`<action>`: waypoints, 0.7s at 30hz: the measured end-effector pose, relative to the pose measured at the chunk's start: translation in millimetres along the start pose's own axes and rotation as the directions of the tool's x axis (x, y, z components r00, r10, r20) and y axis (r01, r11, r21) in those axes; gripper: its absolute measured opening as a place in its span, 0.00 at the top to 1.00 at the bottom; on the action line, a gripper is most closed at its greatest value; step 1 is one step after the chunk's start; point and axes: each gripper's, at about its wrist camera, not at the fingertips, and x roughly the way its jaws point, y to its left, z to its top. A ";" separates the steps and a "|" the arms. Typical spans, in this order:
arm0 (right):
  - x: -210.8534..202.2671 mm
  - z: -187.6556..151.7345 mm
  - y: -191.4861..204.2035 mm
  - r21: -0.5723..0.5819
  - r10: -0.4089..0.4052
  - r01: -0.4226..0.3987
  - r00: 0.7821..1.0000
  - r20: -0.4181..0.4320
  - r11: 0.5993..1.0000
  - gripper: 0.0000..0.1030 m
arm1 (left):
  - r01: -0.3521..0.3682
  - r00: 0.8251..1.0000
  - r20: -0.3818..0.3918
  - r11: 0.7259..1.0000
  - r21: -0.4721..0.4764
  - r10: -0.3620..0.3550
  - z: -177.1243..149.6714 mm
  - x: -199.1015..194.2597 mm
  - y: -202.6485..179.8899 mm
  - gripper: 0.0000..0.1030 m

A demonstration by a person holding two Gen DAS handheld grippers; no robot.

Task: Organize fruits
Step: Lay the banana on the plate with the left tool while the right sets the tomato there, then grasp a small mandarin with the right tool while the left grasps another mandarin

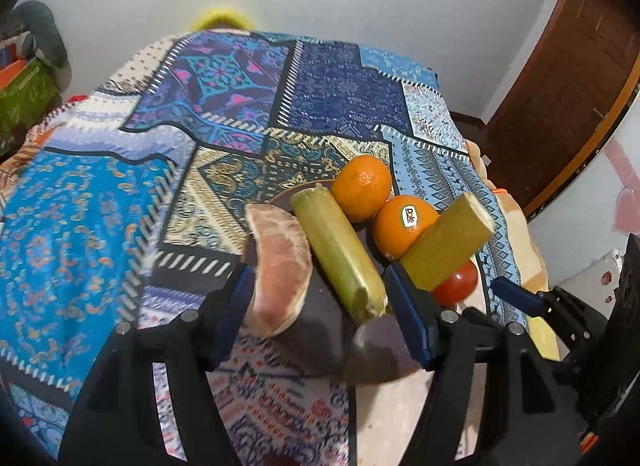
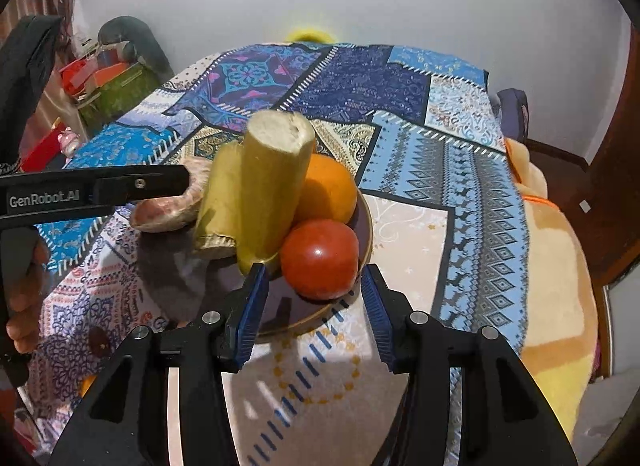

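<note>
Plate [image 2: 366,221] crowded; tomato [image 2: 320,260] at near rim; cloth [image 2: 472,201] bare right.

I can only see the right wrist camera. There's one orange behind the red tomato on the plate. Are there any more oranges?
Observer: Yes, two. One round orange at the back and a nearer orange, both on the dark round plate.
Child: Is anything stuck on them?
Observer: The nearer orange has a small Dole sticker.
Child: Is the other gripper holding the pink fruit piece?
Observer: No. The left gripper is open; the peeled pink pomelo segment lies against one finger, not clamped.
</note>
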 end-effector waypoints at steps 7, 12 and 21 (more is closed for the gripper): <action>-32.3 -5.6 12.8 -0.016 -0.002 0.003 0.999 0.034 1.000 0.54 | -0.058 0.997 0.052 0.998 0.029 0.056 -21.0 -50.7 5.3 0.34; -56.3 -12.5 26.8 -0.028 0.006 -0.005 0.999 0.053 1.000 0.53 | -0.087 0.993 0.081 0.995 0.048 0.083 -44.1 -86.2 6.5 0.34; -85.0 -41.2 58.0 -0.047 0.044 -0.042 0.997 0.061 0.998 0.43 | -0.156 0.984 0.097 0.983 0.095 0.147 -98.6 -126.3 9.1 0.32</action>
